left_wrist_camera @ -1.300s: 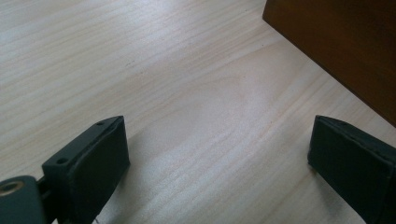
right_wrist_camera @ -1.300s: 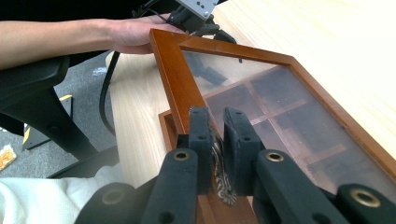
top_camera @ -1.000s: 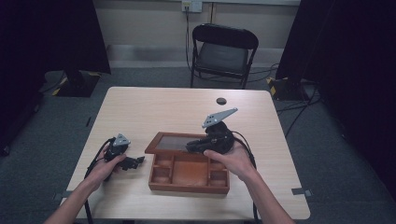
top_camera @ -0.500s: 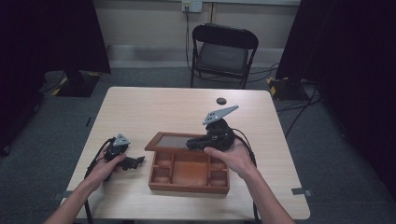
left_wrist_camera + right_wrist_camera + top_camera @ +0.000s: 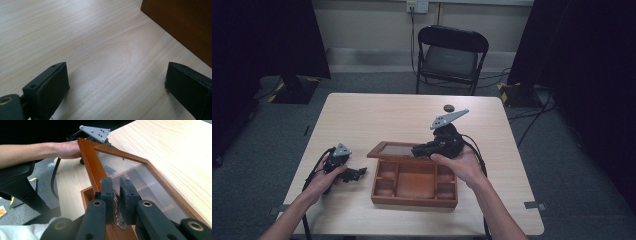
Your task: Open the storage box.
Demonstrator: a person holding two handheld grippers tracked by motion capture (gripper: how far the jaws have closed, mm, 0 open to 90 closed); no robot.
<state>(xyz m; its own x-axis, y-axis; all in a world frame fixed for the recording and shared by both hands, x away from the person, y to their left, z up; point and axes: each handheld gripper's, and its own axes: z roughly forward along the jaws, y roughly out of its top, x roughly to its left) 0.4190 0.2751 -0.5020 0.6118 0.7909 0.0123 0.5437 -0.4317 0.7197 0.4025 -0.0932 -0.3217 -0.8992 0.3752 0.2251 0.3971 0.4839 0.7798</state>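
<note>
High view: a wooden compartment box (image 5: 414, 182) sits near the front middle of the bench (image 5: 377, 112), its long axis running left to right. Its glass-paned lid (image 5: 394, 150) is swung up at the far edge, so the opening looks nearly done; I judge that what remains is tipping the lid fully back or letting it go. The right hand-held gripper (image 5: 418, 149) reaches leftward onto the lid's frame. The left hand-held gripper (image 5: 357, 173) rests on the bench just left of the box, pointing at it.

Left gripper view: its jaws are spread wide over bare bench, the box's side wall (image 5: 180, 23) ahead to the right.

Right gripper view: the jaws are nearly pressed together, pinching a small metal clasp (image 5: 118, 213) on the lid's frame; the lid tilts up and away.
</note>
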